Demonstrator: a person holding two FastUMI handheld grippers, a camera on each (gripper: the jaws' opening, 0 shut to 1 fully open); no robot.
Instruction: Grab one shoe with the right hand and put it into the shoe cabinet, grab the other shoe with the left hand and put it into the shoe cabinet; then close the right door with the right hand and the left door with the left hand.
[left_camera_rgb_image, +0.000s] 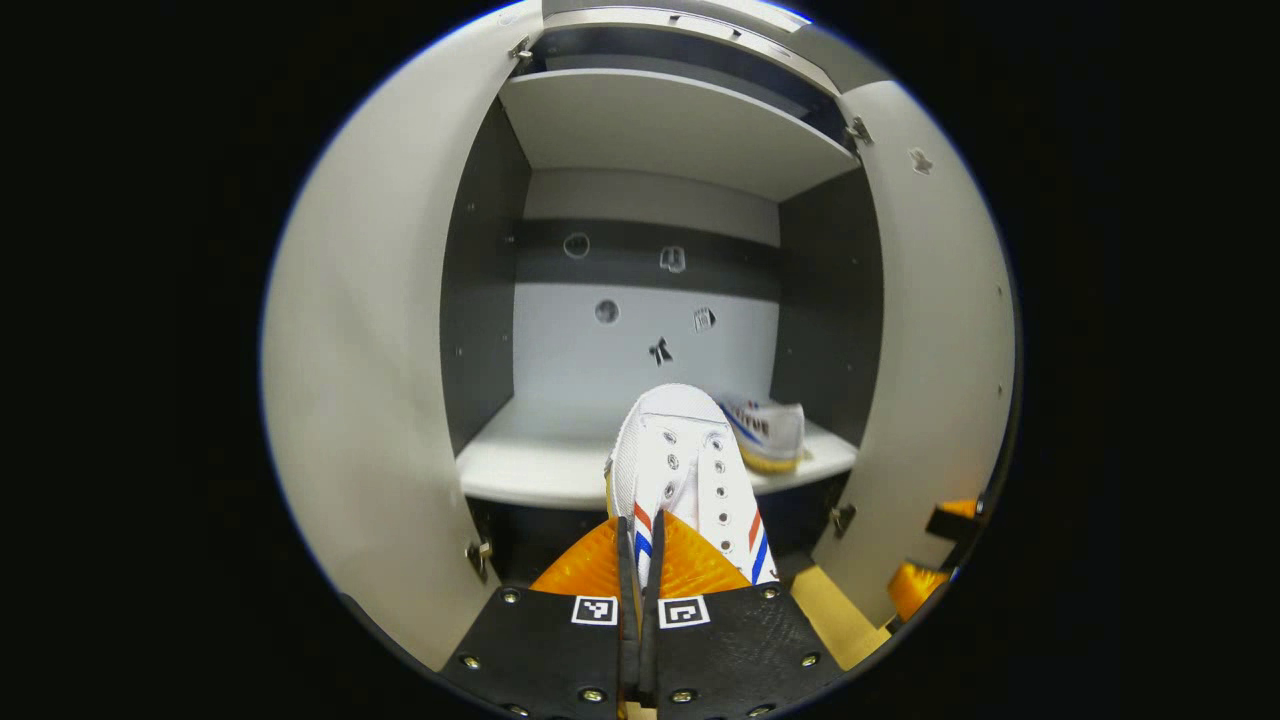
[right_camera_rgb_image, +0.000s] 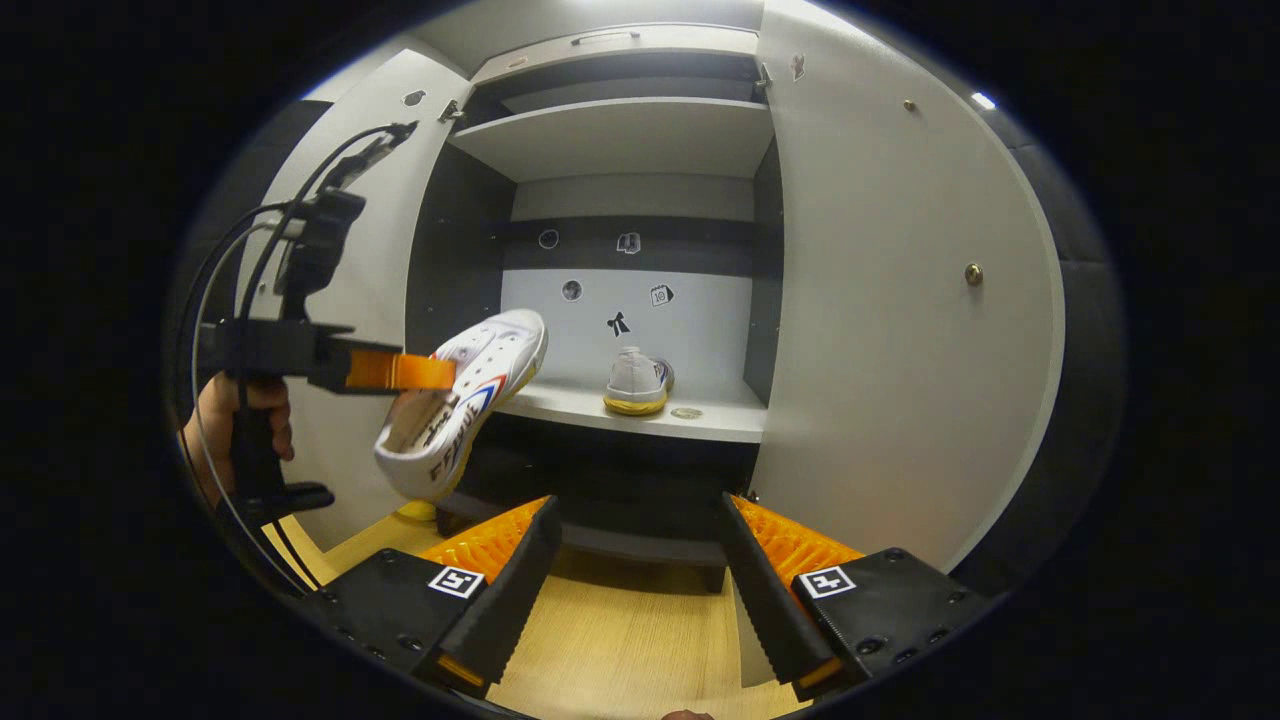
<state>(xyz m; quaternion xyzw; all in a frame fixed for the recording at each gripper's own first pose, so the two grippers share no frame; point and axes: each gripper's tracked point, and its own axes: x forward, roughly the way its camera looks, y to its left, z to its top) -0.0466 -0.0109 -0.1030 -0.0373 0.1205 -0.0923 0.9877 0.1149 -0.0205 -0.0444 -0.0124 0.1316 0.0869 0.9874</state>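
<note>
Shoe cabinet (right_camera_rgb_image: 620, 120): both doors stood wide open, left door (left_camera_rgb_image: 370, 400) and right door (right_camera_rgb_image: 900, 330) swung out to the sides, leaving the front unobstructed. Lower shelf (left_camera_rgb_image: 540, 465): pale, bare on its left part; one white shoe (right_camera_rgb_image: 637, 382) rested on its right part, near the front edge. Left gripper (left_camera_rgb_image: 640, 540): fingers clamped on the second white shoe (left_camera_rgb_image: 680, 470), held in the air before the shelf edge, toe toward the opening. Right gripper (right_camera_rgb_image: 635, 585): fingers spread apart, holding nothing, low before the cabinet. Floor (right_camera_rgb_image: 620, 640): light wood.
</note>
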